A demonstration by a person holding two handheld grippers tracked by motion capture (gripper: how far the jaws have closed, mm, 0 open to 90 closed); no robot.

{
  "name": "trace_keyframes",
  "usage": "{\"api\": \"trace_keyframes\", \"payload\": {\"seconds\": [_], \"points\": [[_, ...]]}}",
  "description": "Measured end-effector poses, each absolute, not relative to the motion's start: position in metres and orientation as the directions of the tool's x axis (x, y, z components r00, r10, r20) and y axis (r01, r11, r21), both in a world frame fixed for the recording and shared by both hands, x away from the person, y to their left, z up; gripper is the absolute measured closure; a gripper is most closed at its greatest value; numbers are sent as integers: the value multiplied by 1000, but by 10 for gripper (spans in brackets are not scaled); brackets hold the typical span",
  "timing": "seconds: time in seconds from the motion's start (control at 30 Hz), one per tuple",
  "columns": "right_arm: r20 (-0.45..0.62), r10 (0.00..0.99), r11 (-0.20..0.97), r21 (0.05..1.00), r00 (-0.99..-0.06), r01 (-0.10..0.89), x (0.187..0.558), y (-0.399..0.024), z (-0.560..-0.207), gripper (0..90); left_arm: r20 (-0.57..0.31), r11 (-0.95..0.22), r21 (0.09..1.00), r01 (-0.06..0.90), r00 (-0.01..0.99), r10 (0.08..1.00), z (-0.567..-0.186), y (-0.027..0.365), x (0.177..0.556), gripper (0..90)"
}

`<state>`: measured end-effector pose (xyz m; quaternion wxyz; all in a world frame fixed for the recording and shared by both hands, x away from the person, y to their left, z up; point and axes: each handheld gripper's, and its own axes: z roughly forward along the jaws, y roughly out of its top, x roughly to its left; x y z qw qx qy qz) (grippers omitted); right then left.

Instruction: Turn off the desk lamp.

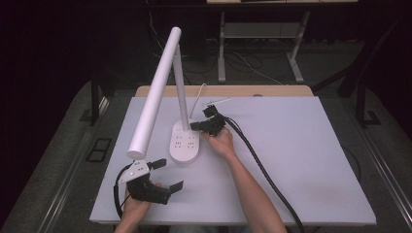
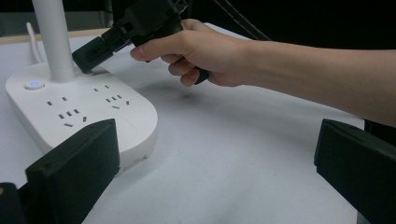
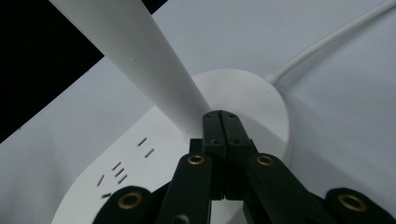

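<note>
Left gripper [image 1: 167,174] jaws wide, empty; right gripper [image 1: 196,125] jaws closed, touching lamp base [image 1: 185,143].

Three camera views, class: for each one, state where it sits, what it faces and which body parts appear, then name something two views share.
High view: above the table's near side, looking forward and down on the lamp base; both forearms show.
Left gripper view: on the left gripper, jaws apart, facing the base and the right hand.
Right gripper view: on the right gripper, jaws together beside the lamp post.
All share the base.
</note>
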<state>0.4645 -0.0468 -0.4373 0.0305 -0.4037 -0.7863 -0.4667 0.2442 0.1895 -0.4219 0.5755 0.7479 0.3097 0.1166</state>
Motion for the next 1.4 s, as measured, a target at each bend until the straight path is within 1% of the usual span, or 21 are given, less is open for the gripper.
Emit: {"api": "trace_keyframes", "payload": {"seconds": [0.33, 0.4, 0.77, 0.8, 0.93, 1.0, 1.03, 1.13, 1.17, 1.2, 1.23, 1.27, 1.3, 1.33, 1.37, 1.4], "points": [[398, 616, 252, 718, -680, 648, 462, -49, -430, 899, -181, -147, 933, 328, 781, 598, -422, 190, 244, 0], [379, 609, 269, 728, -697, 631, 461, -52, -425, 899, -180, -149, 933, 328, 782, 597, -422, 190, 244, 0], [353, 606, 294, 734, -713, 612, 452, -66, -403, 898, -181, -150, 932, 330, 782, 597, -422, 189, 244, 0], [350, 602, 297, 736, -717, 608, 450, -71, -400, 879, -182, -148, 932, 330, 782, 597, -422, 189, 244, 0], [341, 598, 300, 743, -725, 598, 445, -80, -395, 876, -181, -148, 933, 327, 785, 593, -422, 188, 244, 0], [340, 595, 300, 746, -728, 594, 443, -83, -394, 861, -179, -151, 933, 327, 786, 592, -422, 188, 245, 0], [346, 594, 292, 749, -726, 595, 439, -89, -390, 824, -179, -153, 933, 327, 786, 591, -422, 187, 245, 0], [370, 592, 265, 750, -716, 606, 435, -95, -386, 781, -176, -155, 933, 325, 787, 591, -423, 187, 245, 0], [368, 593, 248, 763, -716, 597, 431, -103, -382, 690, -178, -154, 933, 327, 787, 591, -423, 187, 245, 0], [368, 593, 248, 763, -716, 597, 431, -103, -382, 690, -178, -154, 932, 327, 787, 591, -423, 187, 245, 0], [369, 593, 243, 765, -716, 596, 426, -110, -378, 613, -178, -154, 932, 327, 786, 591, -423, 187, 245, 0], [370, 597, 234, 768, -712, 596, 424, -114, -376, 583, -177, -155, 933, 326, 787, 591, -423, 187, 245, 0], [370, 597, 234, 768, -712, 596, 424, -114, -376, 583, -177, -155, 933, 325, 788, 590, -423, 187, 245, 0], [369, 598, 224, 775, -712, 590, 419, -121, -372, 511, -178, -156, 932, 327, 788, 589, -423, 186, 245, 0], [362, 600, 226, 778, -713, 586, 417, -124, -371, 469, -177, -158, 932, 327, 788, 589, -423, 186, 245, 0], [362, 600, 226, 778, -713, 586, 417, -124, -371, 469, -176, -159, 931, 327, 788, 590, -423, 186, 245, 0]]}}
